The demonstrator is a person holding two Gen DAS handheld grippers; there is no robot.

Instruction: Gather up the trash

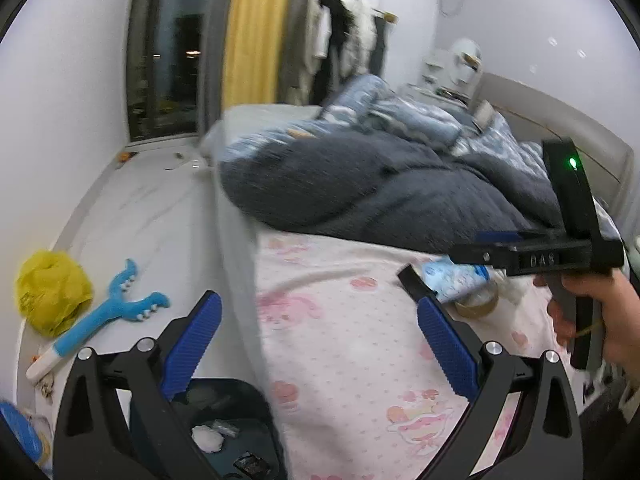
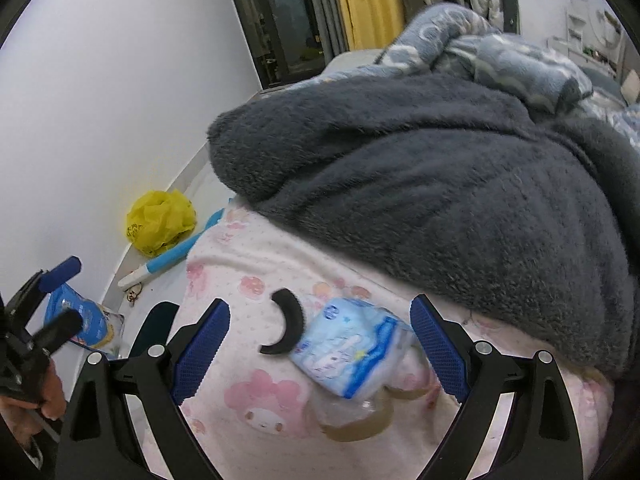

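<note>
Lying on pink sheet [image 2: 248,364], crumpled blue-white wrapper [image 2: 352,352], right tongs [image 2: 320,352] apart around it, left tongs [image 1: 320,344] apart.

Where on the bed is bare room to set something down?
Bare pink sheet lies left of the blue tissue pack and black curved piece, toward the bed edge. It is crowded rightward: the pack, a tape roll, then the grey blanket.

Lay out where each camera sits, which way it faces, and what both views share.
Left wrist: on the left gripper, open, facing along the bed; shows the right gripper and hand.
Right wrist: on the right gripper, open, facing down at the blue packet on the bed.
Shared: packet, yellow bag, grey blanket.
</note>
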